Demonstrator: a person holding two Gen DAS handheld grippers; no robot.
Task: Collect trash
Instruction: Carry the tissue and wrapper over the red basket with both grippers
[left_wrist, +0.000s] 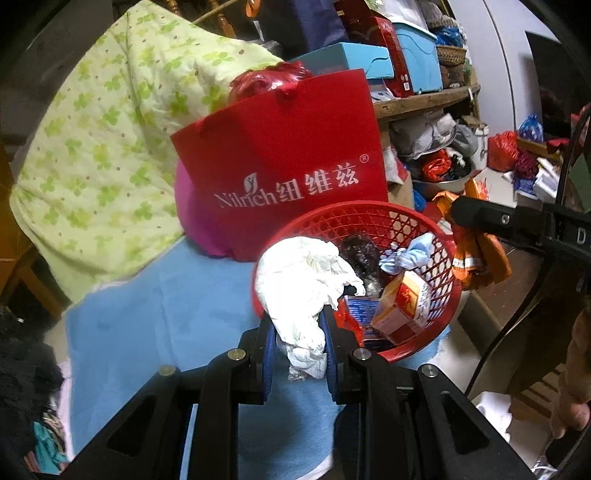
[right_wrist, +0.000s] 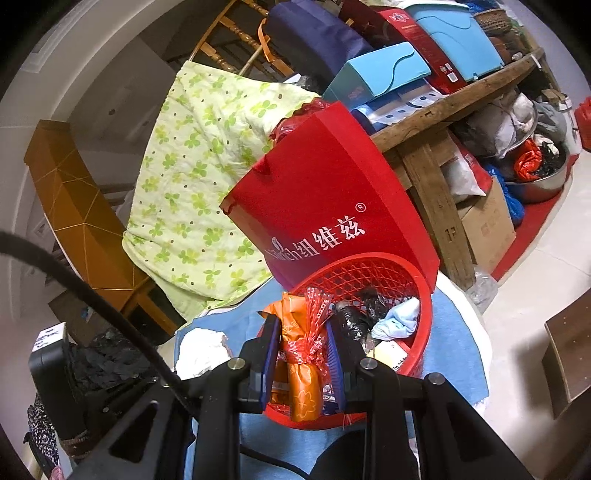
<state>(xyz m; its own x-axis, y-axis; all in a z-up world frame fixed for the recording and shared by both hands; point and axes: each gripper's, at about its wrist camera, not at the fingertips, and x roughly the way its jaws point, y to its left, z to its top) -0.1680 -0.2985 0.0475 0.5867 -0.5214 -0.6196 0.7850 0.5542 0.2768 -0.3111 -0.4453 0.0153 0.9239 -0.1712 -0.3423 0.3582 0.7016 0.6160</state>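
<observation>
Two grippers meet over a red basket on a blue mat. The left gripper pinches a crumpled white tissue at the basket's near rim, while the right gripper clamps an orange wrapper (tangled in red netting) just above that same rim. Inside the basket lie a small carton, a pale blue scrap and dark clumps. Behind the basket stands a red paper bag.
</observation>
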